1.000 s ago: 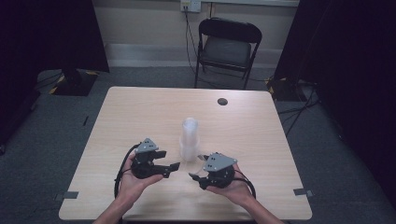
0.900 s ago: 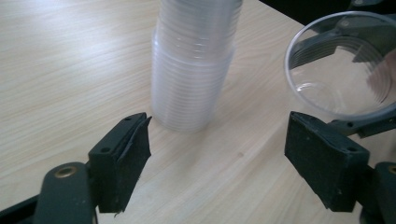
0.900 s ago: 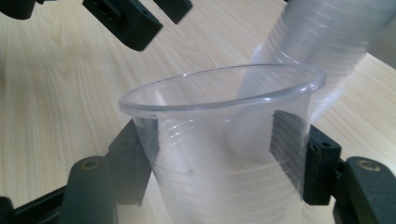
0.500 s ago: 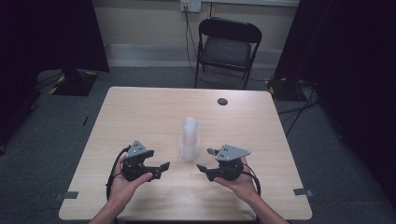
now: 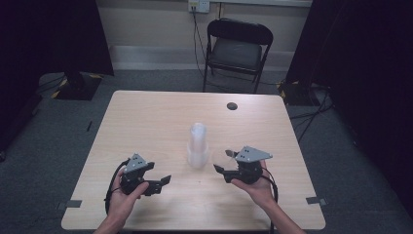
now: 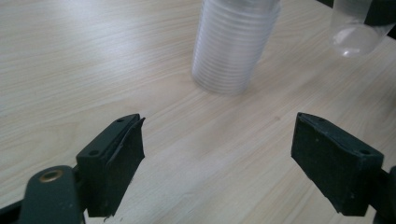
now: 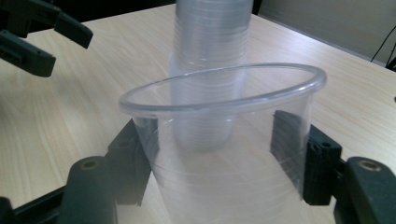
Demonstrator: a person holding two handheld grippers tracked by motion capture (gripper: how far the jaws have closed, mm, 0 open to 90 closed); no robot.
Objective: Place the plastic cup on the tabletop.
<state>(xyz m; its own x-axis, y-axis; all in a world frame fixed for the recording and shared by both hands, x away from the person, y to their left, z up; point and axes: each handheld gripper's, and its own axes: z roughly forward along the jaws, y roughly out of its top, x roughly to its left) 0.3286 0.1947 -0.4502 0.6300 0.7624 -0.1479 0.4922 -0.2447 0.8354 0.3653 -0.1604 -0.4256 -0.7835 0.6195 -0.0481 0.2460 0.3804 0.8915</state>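
Pinching one clear cup (image 7: 219, 154) between its jaws, the right gripper (image 5: 233, 168) has drawn back right of the stack (image 5: 197, 145).
Left gripper (image 5: 160, 183), jaws spread and empty, has retreated near-left; one cup seems separated, awaiting placement.

1. The pale wood-grain table top (image 5: 146, 126) looks smooth, with a soft sheen.
2. The clear plastic cup (image 7: 224, 154) between the right gripper's matt black jaws is glossy and see-through.
3. The ribbed stack of translucent plastic cups (image 6: 233, 44) at the centre looks frosted.
4. The far black folding chair (image 5: 237, 48) has a matt padded seat.
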